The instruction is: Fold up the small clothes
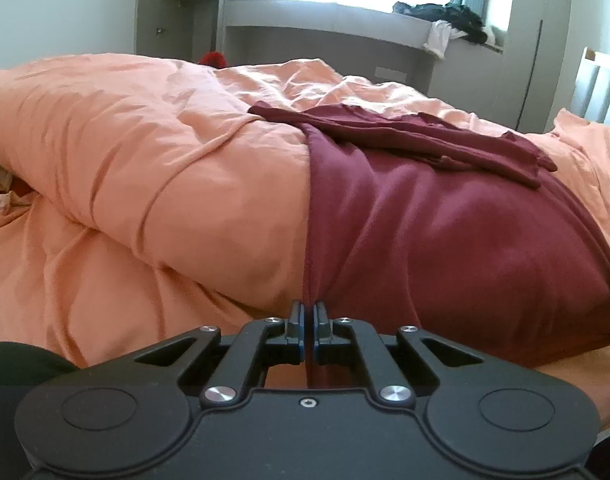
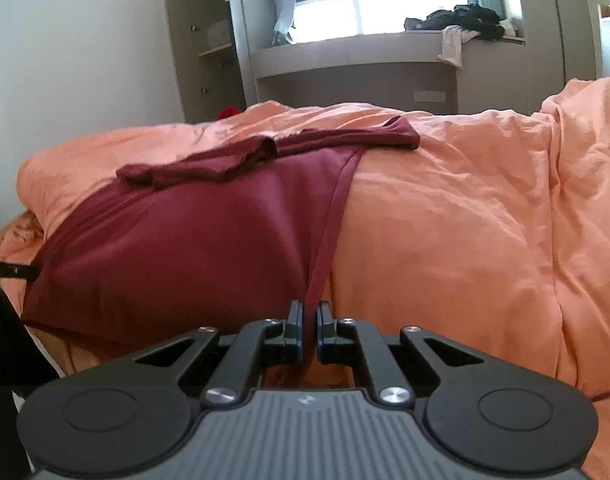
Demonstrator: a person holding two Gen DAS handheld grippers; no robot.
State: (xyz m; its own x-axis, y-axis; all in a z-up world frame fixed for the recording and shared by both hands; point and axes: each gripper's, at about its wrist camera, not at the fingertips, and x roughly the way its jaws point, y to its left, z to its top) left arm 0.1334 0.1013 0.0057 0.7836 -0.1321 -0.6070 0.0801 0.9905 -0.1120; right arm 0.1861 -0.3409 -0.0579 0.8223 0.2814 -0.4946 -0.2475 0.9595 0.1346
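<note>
- I had the maroon garment [image 1: 445,232] lying on the orange duvet [image 1: 145,168] of the bed, its body spread toward me and draped over the near edge.
- My left gripper [image 1: 309,312] had its jaws together on the garment's left near corner; a thin strip of maroon cloth ran between them.
- My right gripper [image 2: 311,312] was likewise clamped on the right near corner, pinching the hemmed edge that ran up the garment's right side.
- From the right wrist view, the far end of the garment [image 2: 209,240] looked already turned over: the sleeves or top part lay bunched in a band across the body.
- I judged one fold at most was done, and roughly; the long body was still flat and unfolded.
- What was left, as I read it: carry both held corners up and over toward the far band, then neaten it.
- A pile of other clothes [image 2: 465,20] sat on the window ledge, well apart from the bed.
</note>
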